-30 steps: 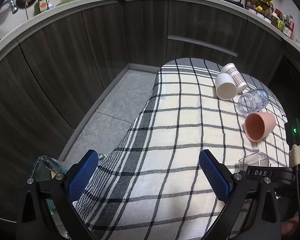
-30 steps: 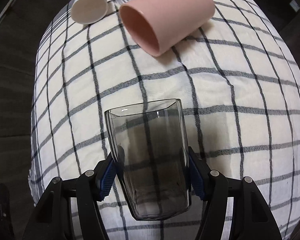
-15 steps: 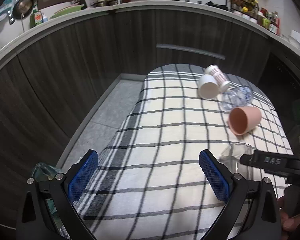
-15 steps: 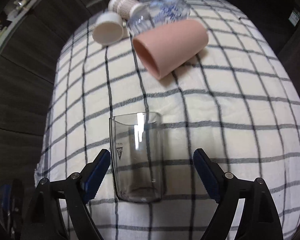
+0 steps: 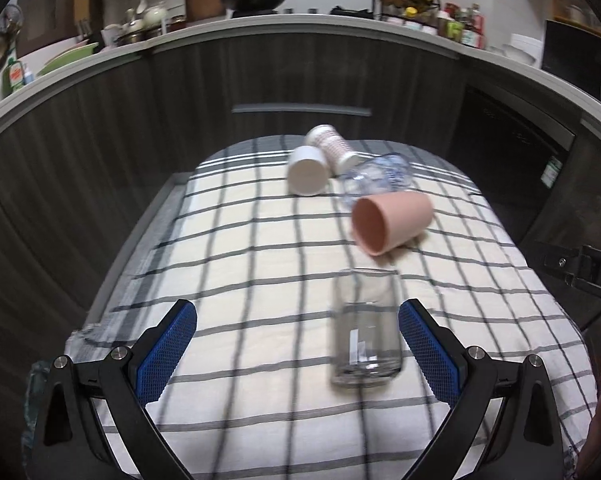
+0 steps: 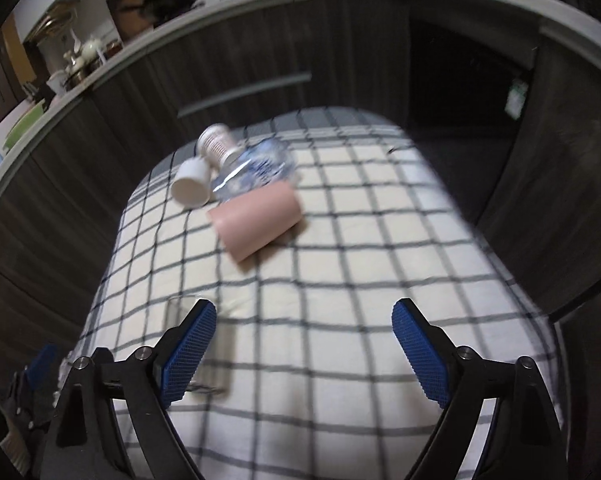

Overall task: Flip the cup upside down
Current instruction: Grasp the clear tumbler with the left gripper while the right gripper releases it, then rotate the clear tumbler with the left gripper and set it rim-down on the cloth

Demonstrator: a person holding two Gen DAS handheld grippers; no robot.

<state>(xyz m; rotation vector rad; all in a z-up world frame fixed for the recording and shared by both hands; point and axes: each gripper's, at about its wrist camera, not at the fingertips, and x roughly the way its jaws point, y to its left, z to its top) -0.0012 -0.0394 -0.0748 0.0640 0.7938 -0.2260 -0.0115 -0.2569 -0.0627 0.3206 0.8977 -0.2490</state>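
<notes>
I see the desk under its checked cloth [image 5: 236,248]. My left tool [image 5: 298,350] and right tool [image 6: 304,350] both gape wide, holding nothing. The clear glass cup [image 5: 366,330] stands free on the cloth, just inside my left tool's right finger. At twelve o'clock from it lie a pink cup [image 5: 390,222], a white cup [image 5: 308,174] and a patterned paper cup [image 5: 332,148].

Black fingers [image 5: 100,392], blue mesh pads [image 5: 166,350], silver screws

checked cloth [image 5: 260,240], clear glass [image 5: 366,328], cups [image 5: 390,222]
</notes>
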